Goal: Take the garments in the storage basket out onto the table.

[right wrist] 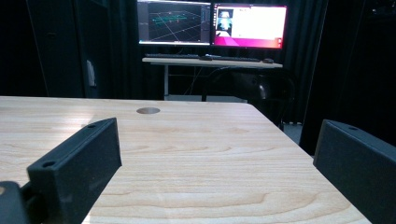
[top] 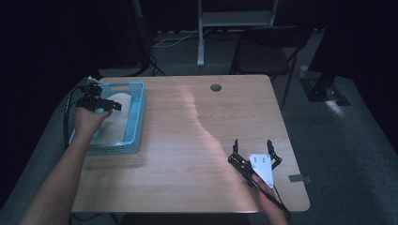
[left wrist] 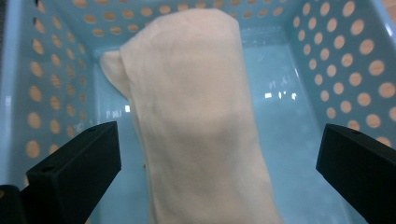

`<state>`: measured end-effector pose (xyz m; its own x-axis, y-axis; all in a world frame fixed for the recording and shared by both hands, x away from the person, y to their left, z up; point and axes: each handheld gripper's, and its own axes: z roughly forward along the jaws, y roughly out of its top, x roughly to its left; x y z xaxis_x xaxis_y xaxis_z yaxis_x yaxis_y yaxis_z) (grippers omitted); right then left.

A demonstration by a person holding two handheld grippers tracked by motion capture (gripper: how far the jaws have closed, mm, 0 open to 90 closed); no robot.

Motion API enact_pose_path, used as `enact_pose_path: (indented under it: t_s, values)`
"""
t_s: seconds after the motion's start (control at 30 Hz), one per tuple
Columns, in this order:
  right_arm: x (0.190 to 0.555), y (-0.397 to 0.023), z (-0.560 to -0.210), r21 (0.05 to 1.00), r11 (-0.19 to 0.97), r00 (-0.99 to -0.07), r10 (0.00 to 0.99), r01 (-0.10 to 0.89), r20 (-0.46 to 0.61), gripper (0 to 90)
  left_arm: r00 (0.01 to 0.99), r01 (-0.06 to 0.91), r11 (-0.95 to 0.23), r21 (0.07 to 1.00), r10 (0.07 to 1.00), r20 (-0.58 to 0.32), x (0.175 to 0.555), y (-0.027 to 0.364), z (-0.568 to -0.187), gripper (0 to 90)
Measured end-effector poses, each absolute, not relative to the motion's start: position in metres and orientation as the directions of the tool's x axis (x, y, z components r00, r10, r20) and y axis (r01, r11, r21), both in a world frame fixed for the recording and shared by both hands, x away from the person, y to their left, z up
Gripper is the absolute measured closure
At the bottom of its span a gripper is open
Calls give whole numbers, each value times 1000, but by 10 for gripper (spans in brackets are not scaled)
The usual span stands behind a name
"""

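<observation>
A cream cloth (left wrist: 196, 107) lies lengthwise in a light blue perforated basket (left wrist: 327, 56). From above, the cloth (top: 117, 117) and the basket (top: 136, 140) sit at the left of the wooden table (top: 187, 140). My left gripper (top: 101, 99) hovers over the basket's far left part. Its jaws (left wrist: 219, 140) stand wide open on either side of the cloth, with nothing held. My right gripper (top: 253, 146) rests low over the table's near right part, open and empty, pointing away from me (right wrist: 217, 135).
A round cable hole (top: 215, 87) sits near the table's far edge. Behind the table stand a dark chair (top: 263, 51) and a desk with two lit monitors (right wrist: 210, 23). A small grey tag (top: 299, 178) lies near the table's right edge.
</observation>
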<state>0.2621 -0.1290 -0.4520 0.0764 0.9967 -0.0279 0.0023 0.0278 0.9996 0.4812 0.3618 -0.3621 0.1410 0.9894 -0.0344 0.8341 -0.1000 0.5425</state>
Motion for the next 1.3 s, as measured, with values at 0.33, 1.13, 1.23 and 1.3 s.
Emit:
enact_pose_path:
  t_s: [0.33,1.13,1.23,1.3]
  values:
    - [262,-129,-452,1000,22,75,997,5,-23,2,135,851,-106,515,991,-20,491,358,-377,25]
    - [262,-129,-452,1000,23,74,997,3,-24,2,115,916,-105,388,993,-2,503,365,-415,25]
    - [262,-129,-452,1000,23,75,997,4,-23,2,109,920,-93,380,994,-19,504,366,-418,25]
    - [262,-129,-452,1000,24,74,997,4,-24,2,116,923,-99,372,993,-23,506,366,-420,21]
